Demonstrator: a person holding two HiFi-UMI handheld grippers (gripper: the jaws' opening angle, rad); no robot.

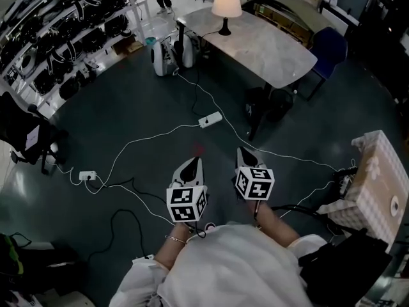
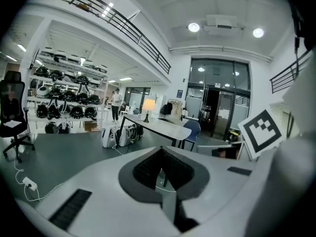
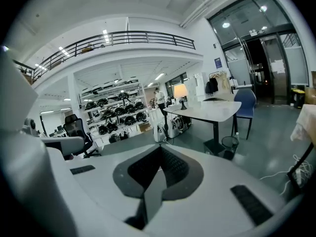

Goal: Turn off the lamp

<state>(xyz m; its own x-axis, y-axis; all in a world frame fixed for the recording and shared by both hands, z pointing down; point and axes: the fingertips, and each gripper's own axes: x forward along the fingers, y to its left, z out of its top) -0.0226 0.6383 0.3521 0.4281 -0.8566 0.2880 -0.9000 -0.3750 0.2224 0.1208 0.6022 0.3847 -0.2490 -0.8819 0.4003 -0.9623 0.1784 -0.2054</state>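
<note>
A lit table lamp (image 1: 226, 7) with a pale shade and dark base stands at the far end of a grey table (image 1: 268, 47). The left gripper view shows the lamp (image 2: 148, 107) small and far off, and the right gripper view has the lamp (image 3: 181, 94) just as distant. My left gripper (image 1: 193, 161) and right gripper (image 1: 241, 152) are held side by side low in the head view, well short of the table. Both are shut with nothing between their jaws.
White cables and a power strip (image 1: 210, 119) run across the dark floor between me and the table. A second strip (image 1: 87, 175) lies at the left. Shelves of helmets (image 1: 70, 31) line the left wall. A blue chair (image 1: 329, 50) stands by the table, and a white box (image 1: 377, 184) sits at the right.
</note>
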